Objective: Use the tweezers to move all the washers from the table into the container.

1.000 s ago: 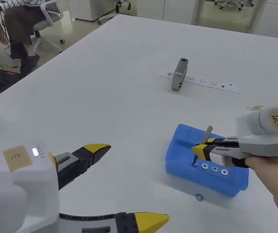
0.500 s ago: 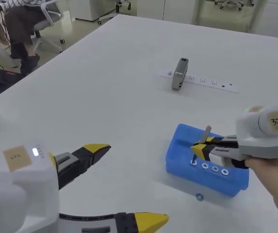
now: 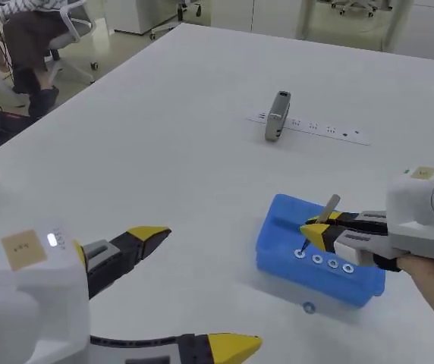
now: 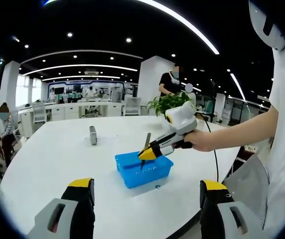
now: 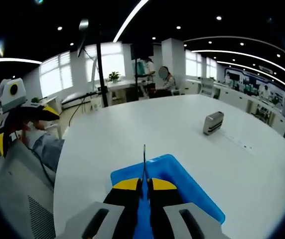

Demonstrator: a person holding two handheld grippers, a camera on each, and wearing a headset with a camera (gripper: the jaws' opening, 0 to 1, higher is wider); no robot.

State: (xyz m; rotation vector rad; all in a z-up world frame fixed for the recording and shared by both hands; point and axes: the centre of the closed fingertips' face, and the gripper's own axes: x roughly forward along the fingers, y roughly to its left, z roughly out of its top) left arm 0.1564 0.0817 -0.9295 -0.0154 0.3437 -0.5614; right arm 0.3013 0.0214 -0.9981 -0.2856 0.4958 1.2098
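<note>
The right claw [image 3: 316,233] is clamped narrow on the tweezers [image 3: 328,206], their tip down at the blue container [image 3: 278,265] — four washers [image 3: 317,260] lie in a row along its near side. One more washer [image 3: 309,307] sits on the table [image 3: 164,136] just in front of it. The left claw [image 3: 213,287] hangs wide, well apart.

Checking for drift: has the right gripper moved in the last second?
Yes, slightly: in the head view the right gripper has drawn back rightward over the blue container.
</note>
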